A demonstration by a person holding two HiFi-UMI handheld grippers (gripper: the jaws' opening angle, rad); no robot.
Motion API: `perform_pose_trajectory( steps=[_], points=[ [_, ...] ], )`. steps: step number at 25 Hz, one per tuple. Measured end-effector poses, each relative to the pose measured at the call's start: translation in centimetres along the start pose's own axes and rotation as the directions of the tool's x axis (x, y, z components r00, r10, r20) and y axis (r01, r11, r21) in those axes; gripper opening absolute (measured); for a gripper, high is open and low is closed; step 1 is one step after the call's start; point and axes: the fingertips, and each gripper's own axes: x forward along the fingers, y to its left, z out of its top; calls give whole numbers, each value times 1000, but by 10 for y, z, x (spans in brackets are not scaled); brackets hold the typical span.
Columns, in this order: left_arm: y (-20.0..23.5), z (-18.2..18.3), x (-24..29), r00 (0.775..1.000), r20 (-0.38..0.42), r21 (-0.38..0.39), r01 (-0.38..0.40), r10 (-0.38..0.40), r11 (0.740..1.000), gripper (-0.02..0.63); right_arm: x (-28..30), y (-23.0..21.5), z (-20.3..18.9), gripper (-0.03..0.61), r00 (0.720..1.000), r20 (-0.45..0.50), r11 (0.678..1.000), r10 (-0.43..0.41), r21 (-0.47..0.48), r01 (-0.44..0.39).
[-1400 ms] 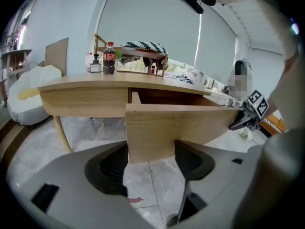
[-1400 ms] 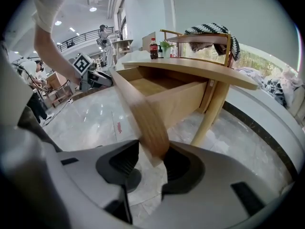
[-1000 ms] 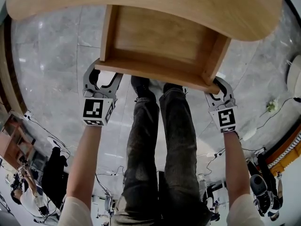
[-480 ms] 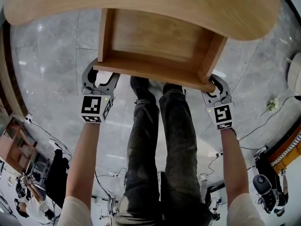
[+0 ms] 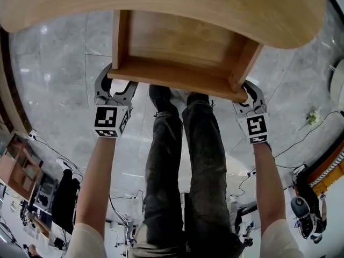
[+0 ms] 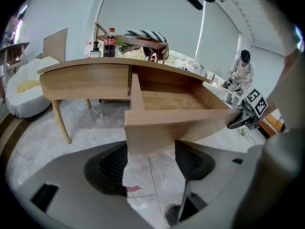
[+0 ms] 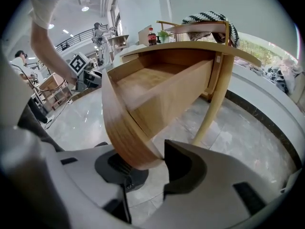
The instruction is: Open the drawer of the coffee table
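The wooden coffee table (image 5: 161,9) has its drawer (image 5: 177,42) pulled out toward me and empty inside. My left gripper (image 5: 114,87) is shut on the left end of the drawer front (image 5: 177,80). In the left gripper view that corner (image 6: 181,128) fills the gap between the pads of this gripper (image 6: 150,159). My right gripper (image 5: 248,95) holds the right end. Its jaws have just been opening a little, with the curved front edge (image 7: 124,128) still between the jaws of the gripper (image 7: 145,163) and touching both.
The person's legs (image 5: 183,160) stand on the marble floor just below the drawer. Table legs (image 7: 214,99) (image 6: 59,120) flank it. Bottles (image 6: 110,42) stand on a table behind, a white cushion (image 6: 24,89) lies at the left, and people stand further back.
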Motion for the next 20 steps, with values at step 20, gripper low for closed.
perform_pose_trajectory(
  steps=[20],
  points=[
    [1,14,-31,998,-38,-8,-40,39,999,324,-29,1,7,232,998,-59,997,-3,70,8]
  ],
)
